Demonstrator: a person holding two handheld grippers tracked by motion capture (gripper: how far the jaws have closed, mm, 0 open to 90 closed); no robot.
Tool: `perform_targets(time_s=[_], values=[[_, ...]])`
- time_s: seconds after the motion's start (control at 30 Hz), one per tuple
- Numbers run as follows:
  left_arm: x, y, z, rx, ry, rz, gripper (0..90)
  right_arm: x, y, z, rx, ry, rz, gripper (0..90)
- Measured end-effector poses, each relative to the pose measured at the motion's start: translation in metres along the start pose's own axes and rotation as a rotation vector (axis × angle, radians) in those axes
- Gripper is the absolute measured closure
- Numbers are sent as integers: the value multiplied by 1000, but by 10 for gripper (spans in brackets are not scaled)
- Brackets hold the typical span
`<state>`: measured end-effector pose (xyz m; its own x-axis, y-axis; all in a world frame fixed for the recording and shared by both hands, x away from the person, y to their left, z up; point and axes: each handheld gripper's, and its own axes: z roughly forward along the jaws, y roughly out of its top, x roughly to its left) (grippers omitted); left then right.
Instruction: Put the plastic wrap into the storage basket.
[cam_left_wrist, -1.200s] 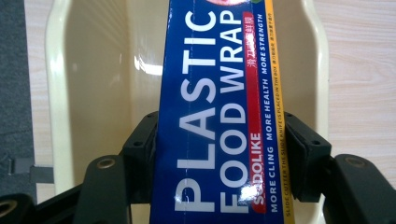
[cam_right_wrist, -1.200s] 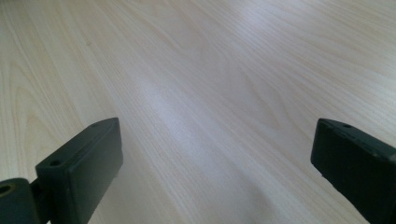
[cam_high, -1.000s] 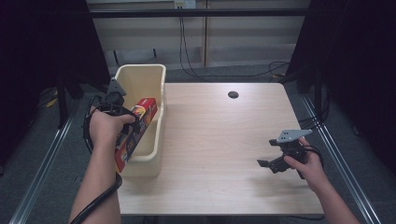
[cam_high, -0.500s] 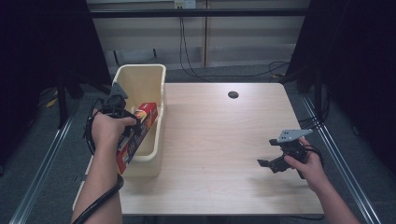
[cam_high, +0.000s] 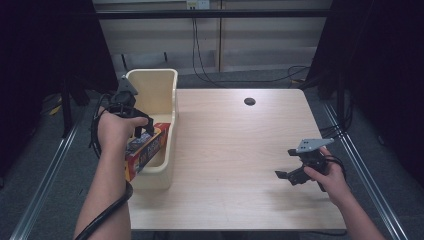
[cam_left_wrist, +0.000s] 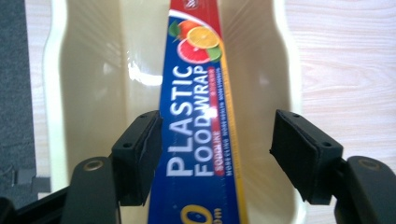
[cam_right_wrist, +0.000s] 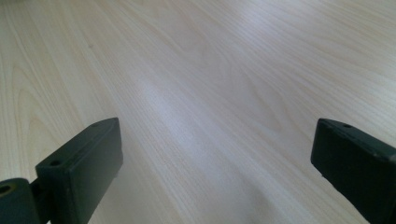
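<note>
Bin (cam_left_wrist: 93, 70) – glossy cream plastic; wrap box (cam_left_wrist: 198, 140) – printed glossy card; table (cam_high: 240, 150) – pale smooth wood.

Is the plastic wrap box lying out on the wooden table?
No, the plastic food wrap box sits inside the cream bin, between the left tongs.

High view above table (cam_high: 240, 150); gripper views close along jaws, table shared.

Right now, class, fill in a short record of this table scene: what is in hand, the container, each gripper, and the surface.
item: plastic food wrap box, lying slanted in the bin
container: cream plastic bin at the table's left edge
left gripper: jaws have just been opening; a gap shows on one side of the box, so it is released
right gripper: open, nothing between the jaws, low over bare wood
surface: light wooden table
</note>
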<state>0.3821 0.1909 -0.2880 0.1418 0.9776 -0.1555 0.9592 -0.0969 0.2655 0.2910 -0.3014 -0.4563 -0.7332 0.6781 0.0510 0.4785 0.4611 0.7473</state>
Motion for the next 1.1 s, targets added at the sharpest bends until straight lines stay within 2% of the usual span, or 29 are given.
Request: perform_targets(time_s=[0.1, 0.13, 0.23, 0.33, 0.4, 0.57, 0.73, 0.8, 1.1], values=[[-4, 2, 0, -21, -15, 18, 311, 0, 0, -1, -4, 1, 2, 21], [-7, 2, 0, -30, -25, 11, 305, 0, -1, -1, -1, 0, 1, 21], [-13, 5, -3, -65, -49, 33, 269, 0, -2, -1, 3, 3, -2, 22], [-19, 7, -4, -82, -65, 61, 236, 0, -1, -1, -3, -3, 1, 21], [-24, 7, -4, -94, -89, 65, 225, 1, -1, -1, -4, -4, 1, 21], [-34, 9, -1, -106, -115, 98, 186, 2, -1, 0, 12, -5, -6, 21], [-45, 10, -1, -124, -162, 113, 175, 3, -1, 1, 7, 3, -8, 21], [-50, 10, 0, -130, -166, 127, 174, 3, -1, 1, 9, -4, -9, 21], [-77, 10, 10, -141, -224, 191, 162, 3, -1, 2, 10, 1, -12, 21]])
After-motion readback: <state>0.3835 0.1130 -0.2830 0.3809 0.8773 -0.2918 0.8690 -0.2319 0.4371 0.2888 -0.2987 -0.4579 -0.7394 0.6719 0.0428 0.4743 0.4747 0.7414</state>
